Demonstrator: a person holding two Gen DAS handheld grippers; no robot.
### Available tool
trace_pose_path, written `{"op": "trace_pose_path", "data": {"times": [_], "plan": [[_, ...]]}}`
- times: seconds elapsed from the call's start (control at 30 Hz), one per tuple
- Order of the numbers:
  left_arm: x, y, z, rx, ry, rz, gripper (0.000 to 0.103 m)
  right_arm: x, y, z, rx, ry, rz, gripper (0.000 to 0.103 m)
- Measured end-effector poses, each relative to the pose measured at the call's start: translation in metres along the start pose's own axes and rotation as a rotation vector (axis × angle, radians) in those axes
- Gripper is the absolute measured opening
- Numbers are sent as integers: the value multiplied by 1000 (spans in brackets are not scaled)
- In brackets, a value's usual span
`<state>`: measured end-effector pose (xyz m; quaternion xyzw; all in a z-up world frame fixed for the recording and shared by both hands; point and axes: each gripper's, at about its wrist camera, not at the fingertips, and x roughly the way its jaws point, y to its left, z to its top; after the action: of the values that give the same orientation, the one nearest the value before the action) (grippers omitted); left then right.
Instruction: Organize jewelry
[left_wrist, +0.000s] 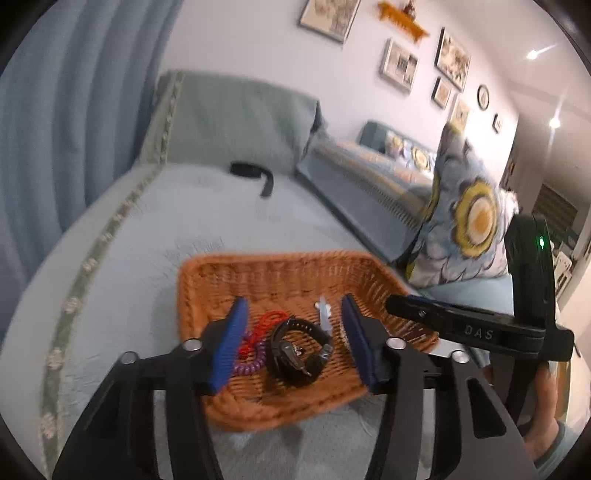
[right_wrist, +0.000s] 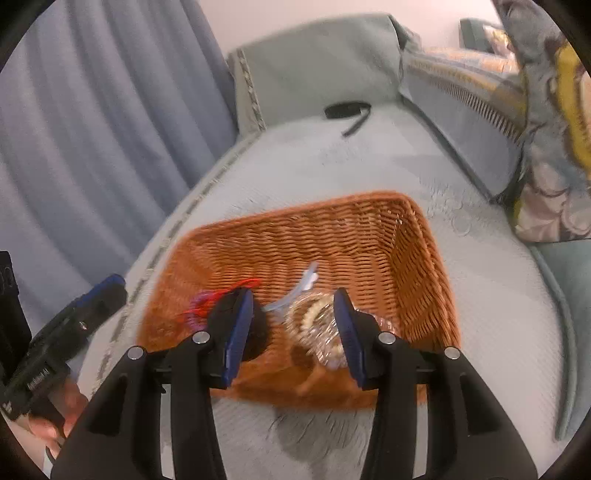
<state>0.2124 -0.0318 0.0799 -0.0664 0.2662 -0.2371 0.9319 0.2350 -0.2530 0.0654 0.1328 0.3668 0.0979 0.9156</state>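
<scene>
Left wrist view. My left tongs (left_wrist: 291, 343) fill the lower centre of the frame, jaws parted and gripping nothing. Below and between the blue pads (left_wrist: 229, 347) lies a black wristwatch (left_wrist: 299, 350), free of both pads, on the floor of a woven basket (left_wrist: 273, 266). A red and purple coil bracelet (left_wrist: 255, 347) lies at the watch's left, and a pale hair clip (left_wrist: 324, 314) at its upper right. The basket stands on the pale green bed cover (left_wrist: 122, 280). At the right edge my right tongs (left_wrist: 402, 306) reach in over the basket's rim; a hand (left_wrist: 543, 424) holds their grip.

Right wrist view. My right tongs (right_wrist: 293, 332) occupy the lower centre, jaws apart and clamping nothing. Between them lies a clear packet holding a beaded bracelet (right_wrist: 317, 332), blurred, seemingly resting in the basket (right_wrist: 369, 221); whether the right pad brushes it I cannot tell. The coil bracelet (right_wrist: 207, 302) and hair clip (right_wrist: 306, 280) show at centre left. My left tongs (right_wrist: 99, 291) enter at lower left.

Progress, as judged. Four pieces sit in the basket. One dark strap-like item (left_wrist: 255, 173) lies on the bed near the headboard cushion, upper centre of both views (right_wrist: 347, 110); if it belongs to the set, it is what is left to gather.
</scene>
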Motion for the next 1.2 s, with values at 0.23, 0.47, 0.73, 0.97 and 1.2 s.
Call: {"op": "trace_pose_path", "data": {"times": [0.23, 0.47, 0.73, 0.97, 1.2], "plan": [[-91, -12, -14, 16, -112, 36, 65, -79, 36, -40, -58, -123, 8, 57], [-144, -22, -68, 30, -152, 144, 77, -120, 61, -106, -89, -215, -42, 68], [-141, -21, -123, 46, -140, 257, 78, -120, 64, -164, -94, -302, -152, 73], [-128, -19, -137, 53, -189, 339, 80, -107, 64, -182, -147, -353, -248, 73], [-123, -19, -143, 45, -207, 387, 82, -101, 74, -190, -207, -375, -278, 77]]}}
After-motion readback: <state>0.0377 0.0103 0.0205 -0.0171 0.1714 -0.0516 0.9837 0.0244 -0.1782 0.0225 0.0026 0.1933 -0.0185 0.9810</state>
